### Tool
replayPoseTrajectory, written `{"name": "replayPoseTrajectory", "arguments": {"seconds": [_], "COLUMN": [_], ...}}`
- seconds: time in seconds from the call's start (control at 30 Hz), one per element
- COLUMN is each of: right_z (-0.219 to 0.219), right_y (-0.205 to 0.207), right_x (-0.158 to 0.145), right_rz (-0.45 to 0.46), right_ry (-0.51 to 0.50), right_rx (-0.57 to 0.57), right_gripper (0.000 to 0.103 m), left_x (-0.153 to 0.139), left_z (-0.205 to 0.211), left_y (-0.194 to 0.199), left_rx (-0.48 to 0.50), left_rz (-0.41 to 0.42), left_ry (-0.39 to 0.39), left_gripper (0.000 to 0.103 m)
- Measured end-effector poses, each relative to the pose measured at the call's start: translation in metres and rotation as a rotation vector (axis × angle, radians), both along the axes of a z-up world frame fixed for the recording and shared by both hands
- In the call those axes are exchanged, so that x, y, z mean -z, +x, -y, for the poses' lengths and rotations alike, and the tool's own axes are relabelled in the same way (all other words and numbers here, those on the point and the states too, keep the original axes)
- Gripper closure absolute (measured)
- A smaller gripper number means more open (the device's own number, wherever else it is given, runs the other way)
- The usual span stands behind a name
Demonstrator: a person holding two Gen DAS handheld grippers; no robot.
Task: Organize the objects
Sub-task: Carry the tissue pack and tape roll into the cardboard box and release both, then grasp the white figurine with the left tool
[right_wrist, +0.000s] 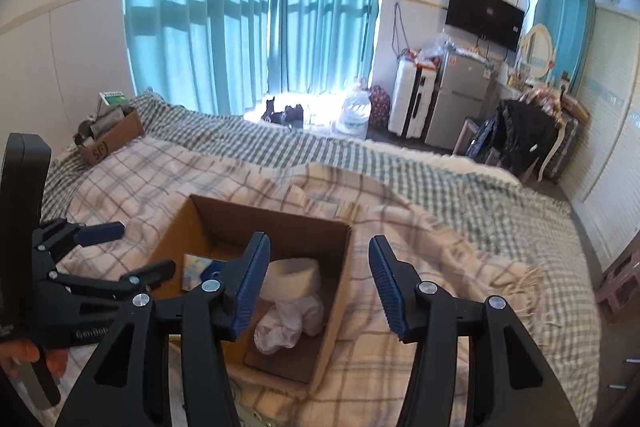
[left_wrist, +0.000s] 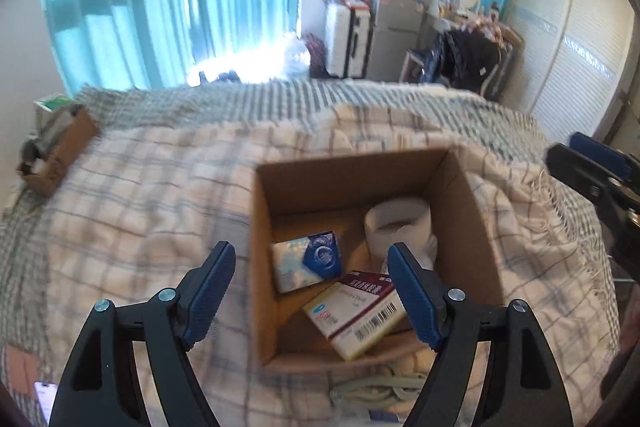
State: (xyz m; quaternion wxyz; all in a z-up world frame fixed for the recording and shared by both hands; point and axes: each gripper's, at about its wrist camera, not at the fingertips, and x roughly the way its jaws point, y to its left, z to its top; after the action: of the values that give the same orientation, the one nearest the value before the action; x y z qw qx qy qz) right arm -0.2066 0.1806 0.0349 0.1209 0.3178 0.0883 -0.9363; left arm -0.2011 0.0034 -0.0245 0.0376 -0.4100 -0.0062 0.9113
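The left tongs (left_wrist: 310, 287) are hanging spread wide and holding nothing over the near edge of the open cardboard box (left_wrist: 468, 187), which is sitting on the plaid blanket (left_wrist: 140, 195) covering the bed. The right tongs (right_wrist: 318, 287) are likewise gaping wide and gripping nothing, hovering above the box's right wall. Inside the box, a red and white medicine carton (left_wrist: 360, 311) is lying tilted at the near side, overlapping a blue tissue packet (left_wrist: 306, 261) beside it. A toilet paper roll (left_wrist: 400, 223) is standing farther back, with a crumpled white cloth (right_wrist: 290, 323) lying near it. A pale cord (left_wrist: 376, 387) is lying coiled on the blanket just in front of the box. Farther off, a second cardboard box (right_wrist: 116, 137) is resting at the bed's far left corner, before teal curtains (right_wrist: 248, 7).
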Motion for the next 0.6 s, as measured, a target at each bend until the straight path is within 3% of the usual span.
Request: {"name": "replayPoseTrajectory", "arguments": {"seconds": [0.1,0.3,0.43,0.6], "right_z": [-0.009,-0.022,-0.027,-0.028], "right_y": [0.036,0.093,0.122,0.147], "right_x": [-0.032,-0.054,-0.044,0.001], "right_rz": [-0.059,-0.087,-0.083,-0.056], "right_ry": [0.01,0.026,0.046,0.098], "right_rx": [-0.011,-0.067,-0.088,-0.098], "right_gripper": [0.041,0.029,0.022,0.021], "left_x": [-0.023,-0.033,-0.013,0.027], "left_z": [0.007,0.016,0.02,0.015], "left_y": [0.029,0.076,0.103,0.134], "left_rx": [-0.032,-0.097,-0.158,-0.203], "left_rz": [-0.051,-0.06,-0.019,0.026], "left_ry": [-0.003,-0.027,0.009,0.079], "left_gripper": [0.003,0.003,0.003,0.003]}}
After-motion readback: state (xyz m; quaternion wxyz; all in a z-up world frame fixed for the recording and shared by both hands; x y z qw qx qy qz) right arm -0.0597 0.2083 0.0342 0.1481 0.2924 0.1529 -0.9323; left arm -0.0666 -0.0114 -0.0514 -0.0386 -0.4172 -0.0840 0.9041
